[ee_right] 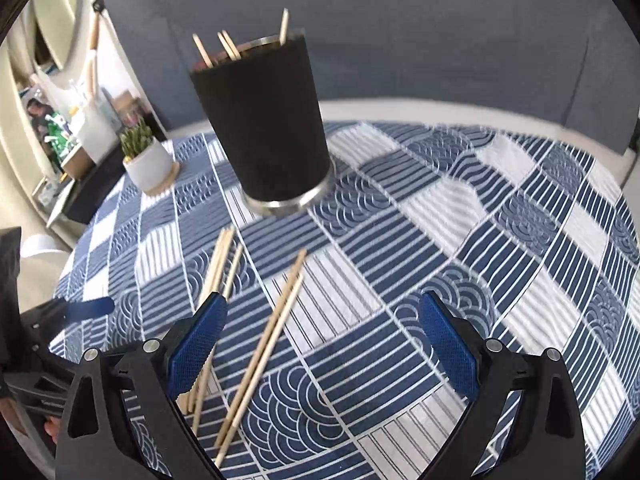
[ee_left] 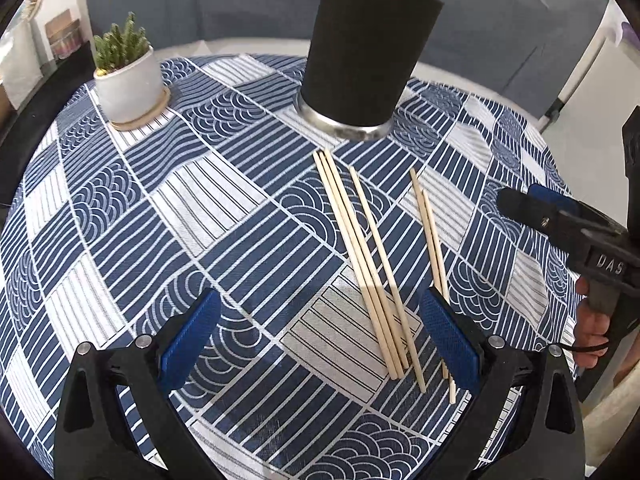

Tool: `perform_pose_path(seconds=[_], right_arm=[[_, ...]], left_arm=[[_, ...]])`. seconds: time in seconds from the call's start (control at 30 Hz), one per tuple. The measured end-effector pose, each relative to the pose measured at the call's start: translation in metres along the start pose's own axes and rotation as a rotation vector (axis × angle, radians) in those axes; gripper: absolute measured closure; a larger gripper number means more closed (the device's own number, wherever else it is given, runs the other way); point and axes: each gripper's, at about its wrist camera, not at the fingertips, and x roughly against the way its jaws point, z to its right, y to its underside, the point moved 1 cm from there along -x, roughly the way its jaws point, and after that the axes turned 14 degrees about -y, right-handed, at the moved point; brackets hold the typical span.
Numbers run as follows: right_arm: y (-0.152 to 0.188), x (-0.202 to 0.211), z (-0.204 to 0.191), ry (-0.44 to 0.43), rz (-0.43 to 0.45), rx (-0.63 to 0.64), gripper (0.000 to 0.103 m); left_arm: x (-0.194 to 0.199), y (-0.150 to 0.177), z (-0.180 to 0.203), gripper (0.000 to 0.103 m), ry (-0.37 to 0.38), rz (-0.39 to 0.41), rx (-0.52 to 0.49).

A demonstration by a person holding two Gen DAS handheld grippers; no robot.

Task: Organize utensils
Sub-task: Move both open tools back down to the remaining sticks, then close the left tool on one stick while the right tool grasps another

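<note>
**Six loose chopsticks, long axes running toward the holder**

Bench (ee_left: 120, 216), covered by a blue-and-white patterned cloth, carries a black holder (ee_left: 360, 60) toward its far edge, a potted succulent (ee_left: 124, 76) at the far left corner, and the loose chopsticks (ee_left: 360, 256) on the near side of the holder. Several sticks already stand inside the holder. Loose sticks lie flat in two groups, a group of four (ee_right: 212, 292) and a pair (ee_right: 272, 328), each pointing roughly at the holder's base. Left tongs (ee_left: 320, 344) are spread and empty, hovering over the near ends of the group of four. Right tongs (ee_right: 324, 348) are likewise spread and empty, with the pair lying lengthwise between their fingers. Judged from this, the right tongs sit nearer the pair, and a grasp would close across the sticks' long axis.
</note>
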Motion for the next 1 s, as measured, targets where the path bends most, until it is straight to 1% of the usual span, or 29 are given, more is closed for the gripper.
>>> perform_pose_path(seconds=[0.13, 0.27, 0.33, 0.47, 0.53, 0.6, 0.67, 0.73, 0.8, 0.87, 0.93, 0.97, 1.0], right_arm=[[0.000, -0.018, 0.001, 0.053, -0.048, 0.005, 0.011], [-0.002, -0.032, 0.005, 0.079, -0.084, -0.024, 0.011], [-0.001, -0.040, 0.006, 0.093, -0.117, -0.030, 0.011], [0.001, -0.052, 0.010, 0.107, -0.168, -0.055, 0.011], [0.002, -0.058, 0.010, 0.119, -0.200, -0.067, 0.011], [0.005, -0.065, 0.009, 0.155, -0.242, -0.070, 0.010], [0.007, -0.066, 0.006, 0.178, -0.249, -0.064, 0.011], [0.009, -0.066, 0.006, 0.193, -0.250, -0.083, 0.011], [0.010, -0.066, 0.008, 0.205, -0.259, -0.106, 0.012], [0.011, -0.065, 0.009, 0.223, -0.275, -0.132, 0.013], [0.010, -0.064, 0.007, 0.221, -0.286, -0.150, 0.016], [0.009, -0.063, 0.005, 0.218, -0.288, -0.145, 0.026], [0.008, -0.063, 0.002, 0.212, -0.293, -0.136, 0.039]], left_arm=[[-0.014, -0.005, 0.001, 0.006, -0.017, -0.034, -0.020], [-0.027, -0.013, 0.002, 0.006, -0.064, -0.058, -0.033], [-0.033, -0.016, 0.003, 0.006, -0.066, -0.079, -0.036], [-0.048, -0.021, 0.010, 0.006, -0.098, -0.105, -0.081], [-0.051, -0.023, 0.008, 0.006, -0.114, -0.109, -0.065], [-0.053, -0.026, 0.009, 0.006, -0.127, -0.110, -0.073], [-0.053, -0.027, 0.006, 0.006, -0.129, -0.115, -0.057], [-0.053, -0.028, 0.003, 0.005, -0.154, -0.126, -0.038], [-0.055, -0.029, -0.002, 0.005, -0.194, -0.142, 0.019], [-0.056, -0.030, -0.002, 0.005, -0.212, -0.151, 0.037], [-0.057, -0.030, 0.002, 0.005, -0.249, -0.164, 0.032], [-0.057, -0.030, 0.003, 0.005, -0.249, -0.171, 0.042], [-0.058, -0.031, 0.002, 0.005, -0.248, -0.179, 0.057]])
